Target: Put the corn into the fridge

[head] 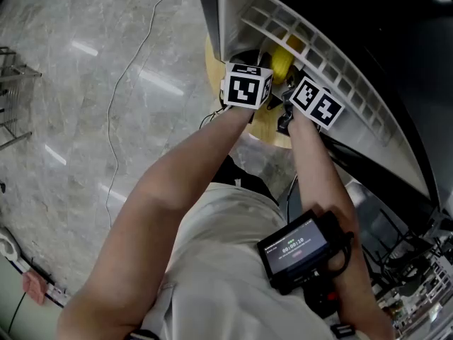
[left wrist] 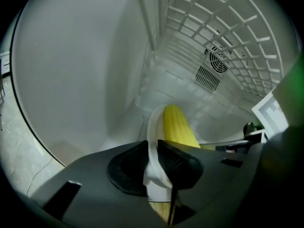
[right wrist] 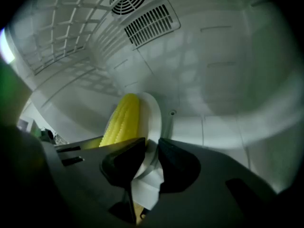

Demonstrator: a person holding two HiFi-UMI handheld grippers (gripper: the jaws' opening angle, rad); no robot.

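Closest in, the left tongs (left wrist: 154,163) are pinched tight on one rim of a white plate (left wrist: 152,122), and the right tongs (right wrist: 148,163) are clamped on the opposite rim: 2 grips, 1 plate. The corn (left wrist: 178,127) rides on that plate between them, right of the left tongs and left of the right, its long axis pointing away into the fridge (left wrist: 71,70). Neither hand looks nearer. Beyond are a wire shelf (left wrist: 228,27) and a back-wall vent (right wrist: 147,18). The set-down likely needs both sides lowered level.
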